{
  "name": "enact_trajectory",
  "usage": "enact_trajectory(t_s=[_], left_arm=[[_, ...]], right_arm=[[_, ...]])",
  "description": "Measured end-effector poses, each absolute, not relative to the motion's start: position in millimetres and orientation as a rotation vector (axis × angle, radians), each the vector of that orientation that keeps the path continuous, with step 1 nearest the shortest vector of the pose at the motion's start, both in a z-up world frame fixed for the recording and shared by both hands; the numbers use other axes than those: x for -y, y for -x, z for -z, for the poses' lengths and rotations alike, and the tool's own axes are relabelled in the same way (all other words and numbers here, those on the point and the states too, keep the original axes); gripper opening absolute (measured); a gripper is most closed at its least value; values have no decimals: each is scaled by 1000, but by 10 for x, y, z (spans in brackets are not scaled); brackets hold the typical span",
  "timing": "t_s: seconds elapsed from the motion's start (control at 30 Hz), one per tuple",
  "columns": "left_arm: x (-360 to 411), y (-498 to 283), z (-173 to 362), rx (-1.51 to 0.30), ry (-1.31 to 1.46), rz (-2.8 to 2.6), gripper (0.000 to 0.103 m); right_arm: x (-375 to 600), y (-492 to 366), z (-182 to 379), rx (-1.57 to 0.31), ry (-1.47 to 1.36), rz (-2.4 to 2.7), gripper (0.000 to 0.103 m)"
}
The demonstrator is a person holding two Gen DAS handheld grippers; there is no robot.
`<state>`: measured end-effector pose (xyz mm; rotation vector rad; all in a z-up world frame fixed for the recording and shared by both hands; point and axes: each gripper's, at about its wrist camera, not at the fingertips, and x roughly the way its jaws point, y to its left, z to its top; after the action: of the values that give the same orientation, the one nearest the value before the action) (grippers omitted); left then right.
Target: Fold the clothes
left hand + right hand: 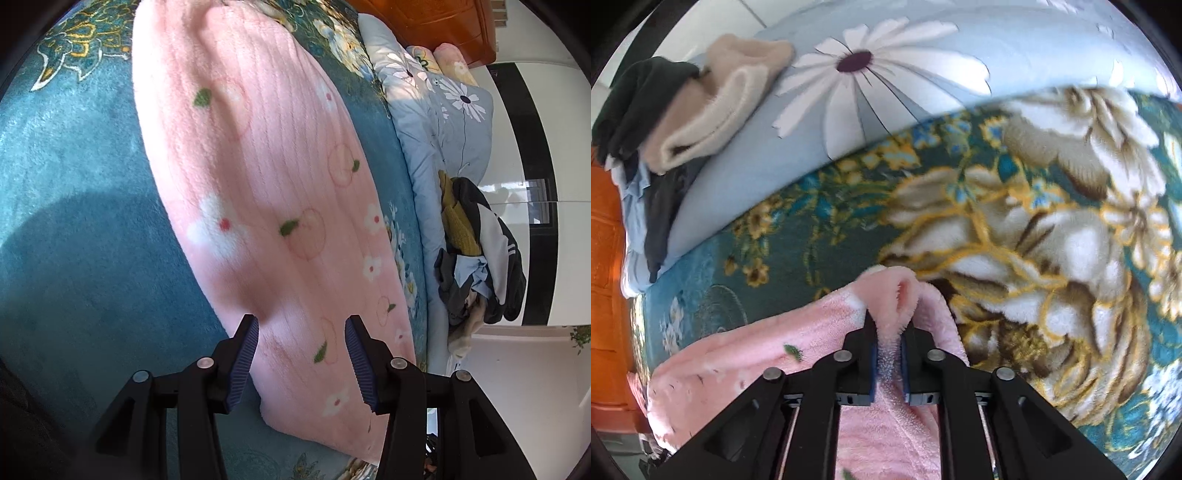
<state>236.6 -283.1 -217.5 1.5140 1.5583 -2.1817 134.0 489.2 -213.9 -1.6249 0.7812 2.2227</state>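
Note:
A pink fleece garment with white flowers and peach outlines lies stretched long across a teal floral blanket on the bed. My left gripper is open and empty, hovering just above the garment's near end. My right gripper is shut on a bunched edge of the same pink garment, with fleece pinched between the blue pads. The rest of that cloth trails down below the gripper.
A light blue quilt with big white daisies lies along the blanket's edge. A pile of other clothes sits on it, including a beige fleece piece and dark items. An orange wooden headboard stands behind.

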Motion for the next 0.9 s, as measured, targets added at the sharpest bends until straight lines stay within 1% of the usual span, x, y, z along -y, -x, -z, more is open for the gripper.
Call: enact_trajectory(t_s=[0.07, 0.13, 0.23, 0.33, 0.4, 0.43, 0.57, 0.63, 0.67, 0.7, 0.73, 0.8, 0.9], left_arm=[[2892, -2354, 2159, -1557, -1485, 2189, 53], [2978, -2343, 2138, -1538, -1459, 2199, 53], [3157, -2337, 2138, -1513, -1417, 2189, 53], [3401, -2356, 2170, -1547, -1332, 2146, 53], [3585, -2380, 2179, -1573, -1265, 2116, 54], [3694, -2402, 2187, -1592, -1227, 2096, 56], [4108, -2495, 2265, -1758, -1051, 1996, 60], [4274, -2513, 2293, -1793, -993, 1959, 60], [4348, -2516, 2306, -1805, -971, 1946, 61], [4405, -2509, 2314, -1811, -961, 1942, 61], [4455, -2495, 2321, -1813, -956, 1942, 61], [4524, -2437, 2326, -1806, -961, 1960, 61], [4629, -2360, 2363, -1784, -978, 1980, 61]], right_arm=[[-4878, -1340, 1999, -693, 1581, -2217, 38], [-4848, -1318, 1824, -614, 1515, -2201, 38], [-4539, -1144, 1618, -584, 1491, -2308, 38], [-3780, -793, 1630, -534, 1646, -2470, 39], [-3147, -581, 1705, -509, 1776, -2570, 44], [-2825, -478, 1745, -494, 1844, -2618, 44], [-1372, -146, 1967, -418, 2162, -2752, 44], [-761, -82, 2023, -371, 2291, -2806, 44], [-468, -53, 2037, -348, 2338, -2829, 47], [-174, -24, 2050, -325, 2385, -2851, 53], [110, 5, 2066, -297, 2431, -2872, 56], [505, 41, 2102, -157, 2482, -2903, 57], [1024, 60, 2129, 189, 2499, -2982, 57]])
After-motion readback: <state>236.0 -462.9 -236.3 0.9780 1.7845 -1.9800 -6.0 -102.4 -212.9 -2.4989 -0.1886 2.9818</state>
